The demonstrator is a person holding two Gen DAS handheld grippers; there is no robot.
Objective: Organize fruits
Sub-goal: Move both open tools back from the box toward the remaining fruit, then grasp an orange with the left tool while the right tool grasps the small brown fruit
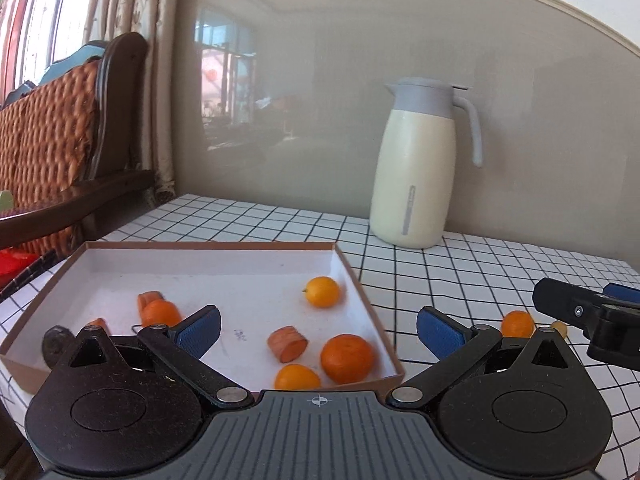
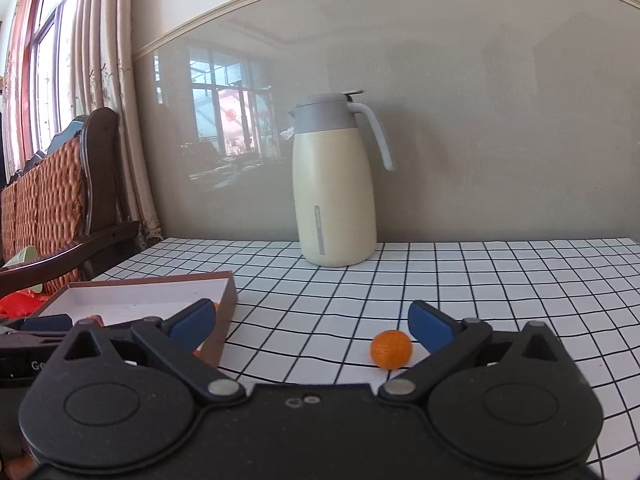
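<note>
A shallow brown cardboard box [image 1: 360, 280] with a white inside lies on the checked table. In it are a tangerine [image 1: 347, 358], small orange fruits [image 1: 322, 291] [image 1: 297, 377], carrot pieces [image 1: 287, 343] and a dark round thing [image 1: 56, 345]. My left gripper [image 1: 318, 330] is open and empty over the box's near right part. A small orange fruit [image 2: 391, 349] lies on the table right of the box [image 2: 224, 292], close to the right fingertip of my right gripper [image 2: 312, 322], which is open and empty. That fruit also shows in the left wrist view [image 1: 517, 324], with a small yellowish bit [image 1: 559, 327] beside it.
A cream and grey thermos jug [image 2: 334, 188] stands at the back of the table by the wall. A wicker and wood chair [image 1: 60, 152] stands left of the table, by the curtains. The right gripper's body [image 1: 592, 316] shows at the right in the left wrist view.
</note>
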